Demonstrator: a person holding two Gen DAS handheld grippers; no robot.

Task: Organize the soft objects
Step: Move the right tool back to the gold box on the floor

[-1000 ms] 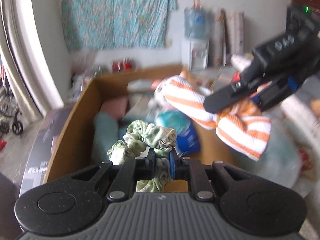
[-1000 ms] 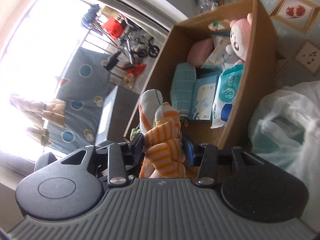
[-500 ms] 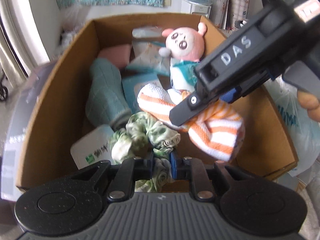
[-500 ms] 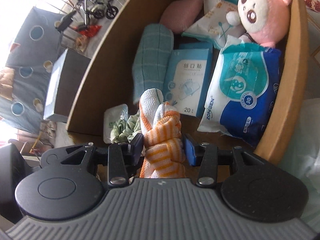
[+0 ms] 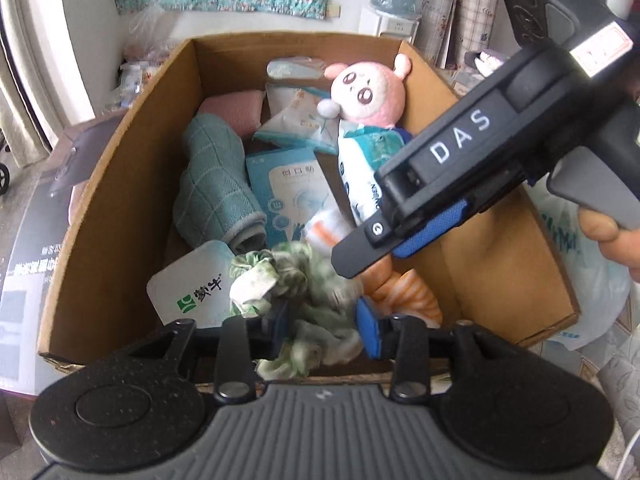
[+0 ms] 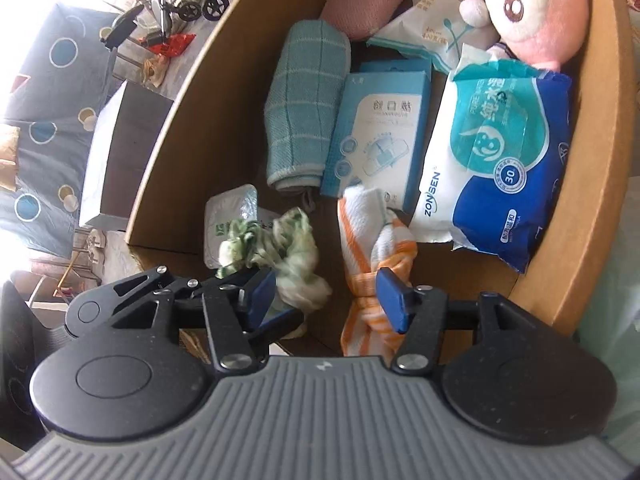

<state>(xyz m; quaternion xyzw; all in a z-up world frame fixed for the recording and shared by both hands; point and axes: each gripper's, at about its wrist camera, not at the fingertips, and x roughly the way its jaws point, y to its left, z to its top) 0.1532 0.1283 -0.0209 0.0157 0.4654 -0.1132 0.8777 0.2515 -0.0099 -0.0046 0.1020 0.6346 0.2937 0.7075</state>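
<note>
Cardboard box near end: left gripper jaws opening, blurred green scrunchie loose between pads. Right gripper opening too; orange-striped towel beside one pad, lower end hidden behind it.

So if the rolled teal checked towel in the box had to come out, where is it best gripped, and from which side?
Probably across the middle of the teal checked towel, coming straight down from above. It lies flat as a long roll, with the cardboard box wall on one side and the blue plaster box tight against the other, so only the top is free.
</note>
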